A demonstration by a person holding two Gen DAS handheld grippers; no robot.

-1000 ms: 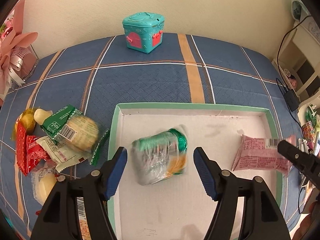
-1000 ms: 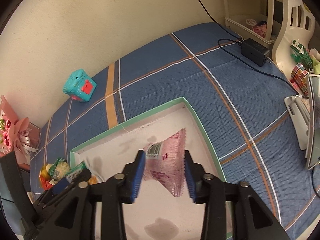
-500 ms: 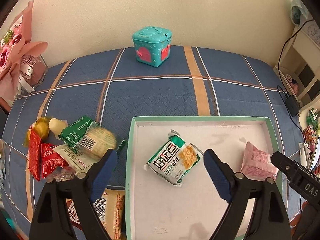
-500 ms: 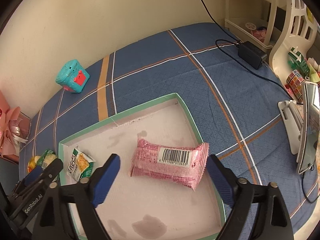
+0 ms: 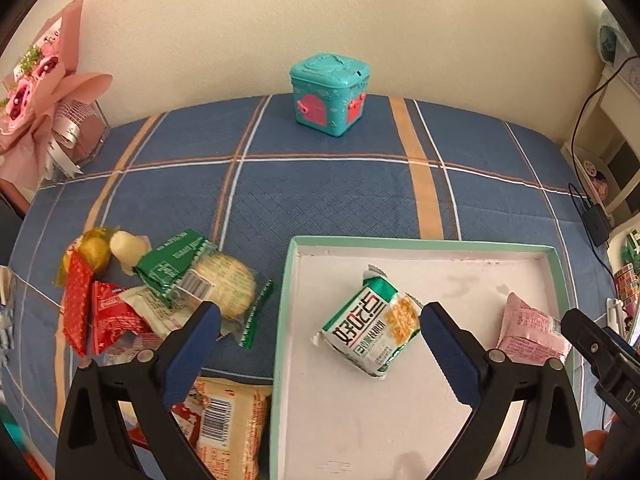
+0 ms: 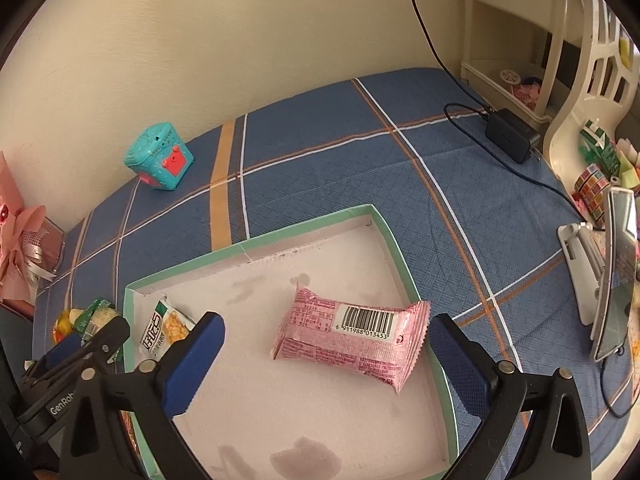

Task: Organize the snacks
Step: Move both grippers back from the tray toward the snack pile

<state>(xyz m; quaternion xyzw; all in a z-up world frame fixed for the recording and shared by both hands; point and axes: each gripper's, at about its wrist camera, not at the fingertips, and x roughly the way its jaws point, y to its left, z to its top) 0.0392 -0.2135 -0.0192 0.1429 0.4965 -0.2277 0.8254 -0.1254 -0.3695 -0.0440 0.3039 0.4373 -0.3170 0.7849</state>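
Observation:
A shallow white tray with a green rim lies on the blue plaid cloth. A green-and-white cracker packet lies flat in it, below my left gripper, whose jaws are opening with neither pad touching the packet. A pink packet with a barcode lies in the tray's right part, between the wide-apart fingers of my open right gripper, untouched. The same tray rim and cracker packet show in the right wrist view. Left of the tray sits a pile of loose snacks.
An orange packet lies under the left finger beside the tray. A teal toy box stands by the wall, a pink bouquet at far left. A charger with cable and a phone on a stand are at the right.
Both grippers opened and let go of their packets. The green cracker packet and the pink packet now lie flat in the tray. Both cameras pulled back a little.

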